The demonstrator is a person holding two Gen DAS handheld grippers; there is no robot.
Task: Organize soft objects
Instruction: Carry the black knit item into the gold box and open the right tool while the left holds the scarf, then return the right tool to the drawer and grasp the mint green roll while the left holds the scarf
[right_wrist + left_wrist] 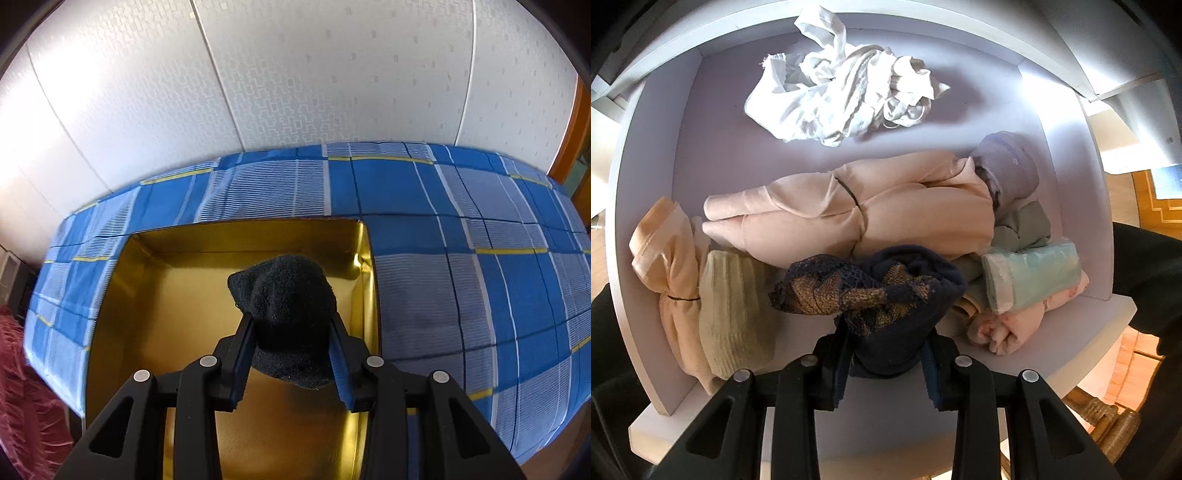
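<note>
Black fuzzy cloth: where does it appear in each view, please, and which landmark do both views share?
Left wrist: not in it.
Right wrist: the black fuzzy cloth is at the centre, between the right tongs, above the gold box.
Shared landmark: none; the two views show different places.

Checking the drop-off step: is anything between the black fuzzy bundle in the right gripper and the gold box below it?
Nothing visible. The right gripper holds the black fuzzy bundle directly over the gold box, whose open top and visible floor are bare. The box sits on the blue checked bedsheet.
</note>
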